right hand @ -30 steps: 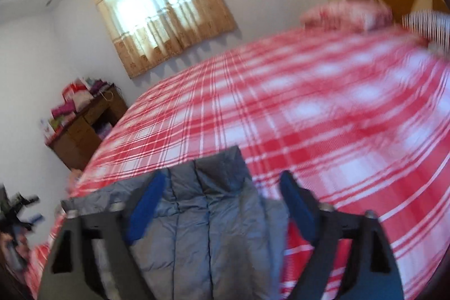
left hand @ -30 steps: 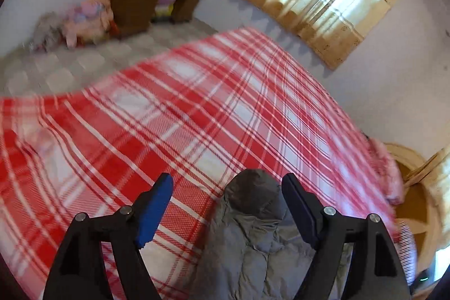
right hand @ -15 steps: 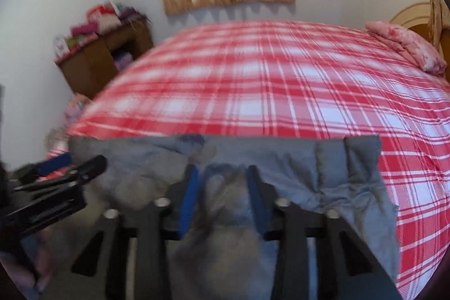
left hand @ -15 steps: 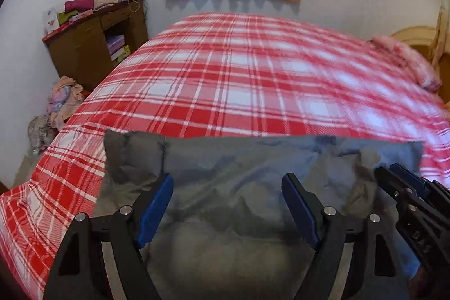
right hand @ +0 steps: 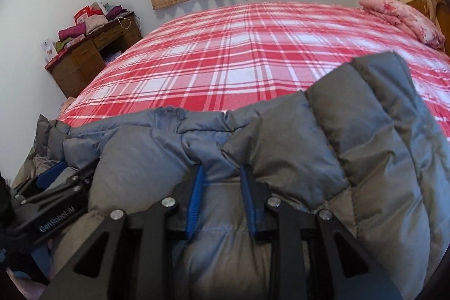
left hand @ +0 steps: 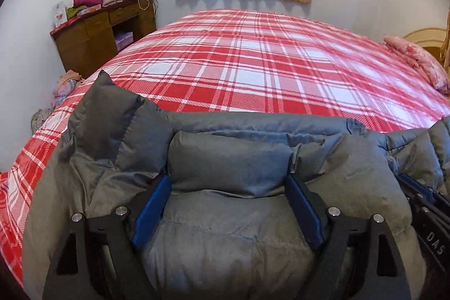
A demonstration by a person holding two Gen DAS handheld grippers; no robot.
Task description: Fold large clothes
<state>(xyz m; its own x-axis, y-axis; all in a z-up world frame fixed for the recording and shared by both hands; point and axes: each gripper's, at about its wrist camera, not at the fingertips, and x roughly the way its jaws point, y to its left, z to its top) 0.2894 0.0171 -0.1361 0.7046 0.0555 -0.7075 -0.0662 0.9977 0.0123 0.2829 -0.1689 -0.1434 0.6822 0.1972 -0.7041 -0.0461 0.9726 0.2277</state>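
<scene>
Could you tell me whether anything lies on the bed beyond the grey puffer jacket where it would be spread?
Nothing visible: the red plaid bedspread beyond the grey puffer jacket is bare; only a pink floral pillow sits at its far right edge.

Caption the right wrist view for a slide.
Right claw pinching a fold of the grey puffer jacket at the near edge of the red plaid bed.

Both tongs share one build. The left tongs (left hand: 227,182) have matte black angular arms with triangular cut-outs, round silver screw heads and blue pads (left hand: 152,208). The right tongs (right hand: 222,176) match, with ribbed blue pads (right hand: 195,201); white lettering marks each black housing.
</scene>
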